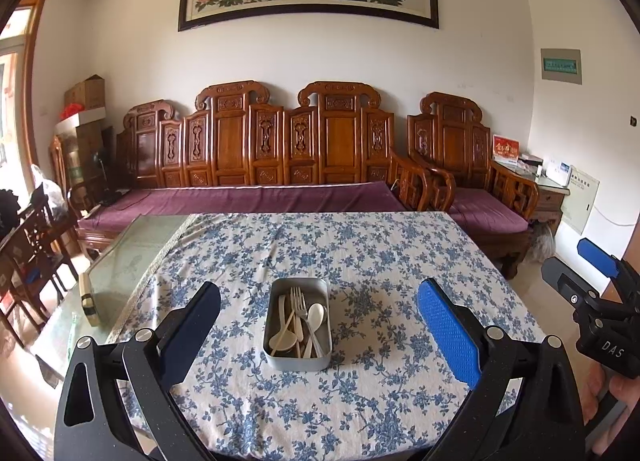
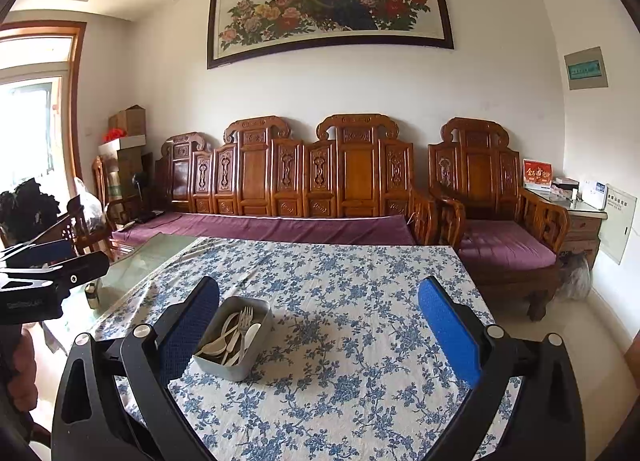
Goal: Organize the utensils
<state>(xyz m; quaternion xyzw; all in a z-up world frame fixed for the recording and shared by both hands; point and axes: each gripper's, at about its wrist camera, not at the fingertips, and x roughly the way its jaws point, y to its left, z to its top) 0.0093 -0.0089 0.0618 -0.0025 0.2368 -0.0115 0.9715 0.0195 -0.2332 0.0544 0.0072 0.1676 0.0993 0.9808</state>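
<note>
Both grippers hang above the near edge of the counter (image 1: 360, 245), empty, fingers spread wide: the left gripper (image 1: 320, 325) lines up on the metal tin (image 1: 298, 359), the right gripper (image 2: 320, 325) sits off to its right. The tin stands on the flowered cloth (image 1: 400, 261), holding a jumble of utensils: a steel fork (image 1: 298, 301), a pale spoon (image 1: 316, 315), a wooden spoon (image 1: 282, 339) and other crossed handles. I'd judge one gripper should steady the tin's wall while the other picks the topmost handle, lifting straight up.
</note>
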